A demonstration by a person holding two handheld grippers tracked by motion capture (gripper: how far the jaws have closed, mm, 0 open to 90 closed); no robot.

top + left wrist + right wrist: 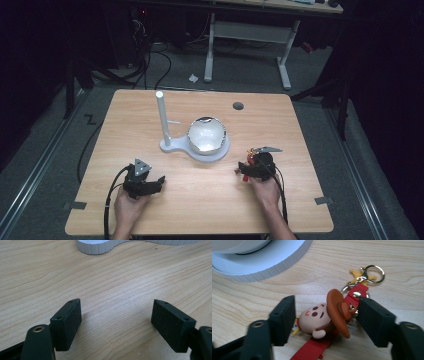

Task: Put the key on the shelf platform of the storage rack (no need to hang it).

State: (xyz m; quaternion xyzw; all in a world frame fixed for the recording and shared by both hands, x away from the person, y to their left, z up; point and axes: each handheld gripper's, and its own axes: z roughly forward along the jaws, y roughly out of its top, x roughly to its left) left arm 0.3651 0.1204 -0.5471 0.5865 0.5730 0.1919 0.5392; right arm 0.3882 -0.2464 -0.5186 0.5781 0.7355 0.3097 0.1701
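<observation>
Grasp step: the right gripper (325,315) straddles the cowboy keychain (324,318) lying on the table (200,195) near the white stand (195,145); its pads apparently are not yet pressing. Next: close squarely. The left gripper (116,322) rests open, empty.

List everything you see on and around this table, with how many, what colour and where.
Keychain figure: one, brown hat, red strap, gold clasp; lying on the table between the right gripper's jaws.
Stand: one, white, base with an upright post; table centre.
Bowl: one, shiny silver; on the stand's round base.
Table: one, light wood.
Second table: one, white legs; behind.
Left gripper: one, black; open over bare wood, front left.
Right gripper: one, black; around the figure, front right.
</observation>
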